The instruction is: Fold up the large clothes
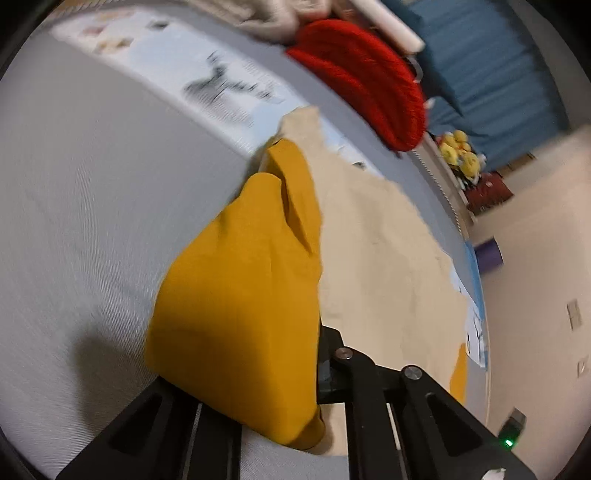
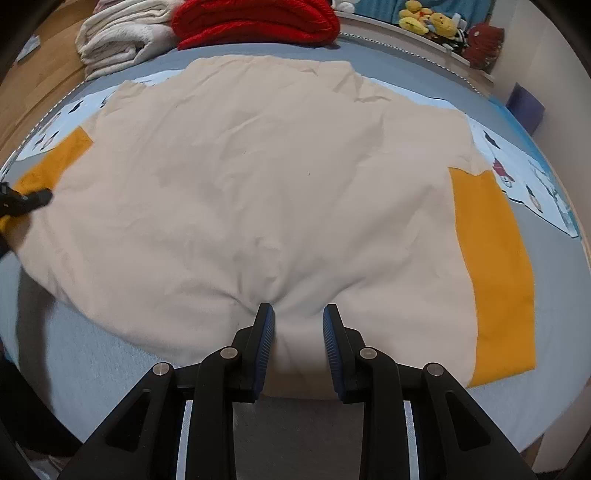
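**Left wrist view: mustard sleeve caught up, fold barely begun**

Item: cream garment (image 2: pixel 258 177) with mustard sleeves, spread flat on the grey bed (image 2: pixel 92 354), hem toward twelve o'clock.

Left gripper (image 2: pixel 22 201): jaws narrow, nipped on the mustard sleeve (image 1: pixel 236 295), which hangs raised and draped over the fingers. In the right wrist view it appears only as a dark tip at nine o'clock.

Right gripper (image 2: pixel 298 325): jaws partly apart, a bunched ridge of cream cloth between the pads, apparently pinched.

Progress: early. Body lies unfolded; second sleeve (image 2: pixel 495 266) flat at three o'clock. Both sleeve folds and body folds judged outstanding.

Only the right wrist view shows the garment's full spread; red knit (image 2: pixel 258 18) at twelve.
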The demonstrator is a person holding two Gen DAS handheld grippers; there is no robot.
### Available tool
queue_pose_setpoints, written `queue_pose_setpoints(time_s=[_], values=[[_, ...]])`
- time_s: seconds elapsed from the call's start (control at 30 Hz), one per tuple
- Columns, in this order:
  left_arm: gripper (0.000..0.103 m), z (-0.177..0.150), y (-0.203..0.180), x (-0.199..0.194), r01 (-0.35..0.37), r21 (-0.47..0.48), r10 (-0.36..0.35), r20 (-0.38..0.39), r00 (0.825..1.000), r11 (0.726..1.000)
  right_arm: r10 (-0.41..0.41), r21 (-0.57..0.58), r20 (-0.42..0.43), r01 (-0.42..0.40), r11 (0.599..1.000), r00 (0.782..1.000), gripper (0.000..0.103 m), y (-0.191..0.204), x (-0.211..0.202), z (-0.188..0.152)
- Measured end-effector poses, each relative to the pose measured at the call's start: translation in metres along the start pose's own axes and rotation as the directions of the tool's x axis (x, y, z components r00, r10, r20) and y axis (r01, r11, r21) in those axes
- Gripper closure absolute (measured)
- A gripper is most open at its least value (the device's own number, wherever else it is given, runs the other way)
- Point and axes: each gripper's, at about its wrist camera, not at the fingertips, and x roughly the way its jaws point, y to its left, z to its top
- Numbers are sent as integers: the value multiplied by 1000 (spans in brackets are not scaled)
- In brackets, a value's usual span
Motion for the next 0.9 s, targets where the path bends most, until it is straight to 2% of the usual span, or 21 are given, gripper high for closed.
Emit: queue_pose_setpoints(time_s=[0.1,0.2,0.27,0.33,0.4,0.5,0.63,0.7,0.73,0.8,0.83,0.9], values=[[95,10,-17,-30,-25,77,23,28,999,997,17,10,-3,-17,1000,1000,74,4,-1,1],[95,18,-37,-61,-82,181,71,63,995,980,46,-28,0,-46,999,999,74,20,-5,0],[95,20,-50,-83,-129,275,108,92,990,953,78,-69,-7,-78,995,997,74,37,-9,0],[95,20,-62,-102,-171,377,133,125,983,911,110,-111,-17,-111,988,994,74,52,-14,-1],[95,18,-66,-107,-187,426,142,136,980,885,130,-132,-11,-131,983,991,74,59,-21,-2],[95,7,-67,-99,-192,470,137,148,979,862,151,-125,62,-142,982,987,74,48,-50,8],[96,-10,-87,-89,-198,491,142,150,978,848,188,-122,197,-166,979,962,71,4,-107,35],[96,-16,-110,-86,-183,524,114,161,980,832,189,-143,263,-155,978,946,50,-20,-133,51],[96,-20,-120,-83,-172,537,102,158,982,826,177,-157,303,-134,979,937,45,-33,-147,58],[96,-32,-143,-74,-149,574,83,140,987,805,167,-171,355,-112,979,920,22,-58,-166,68],[96,-37,-152,-69,-144,591,81,133,988,794,156,-169,380,-97,981,912,18,-76,-175,74],[96,-49,-173,-59,-130,623,73,117,990,771,129,-150,397,-75,986,909,16,-99,-179,87]])
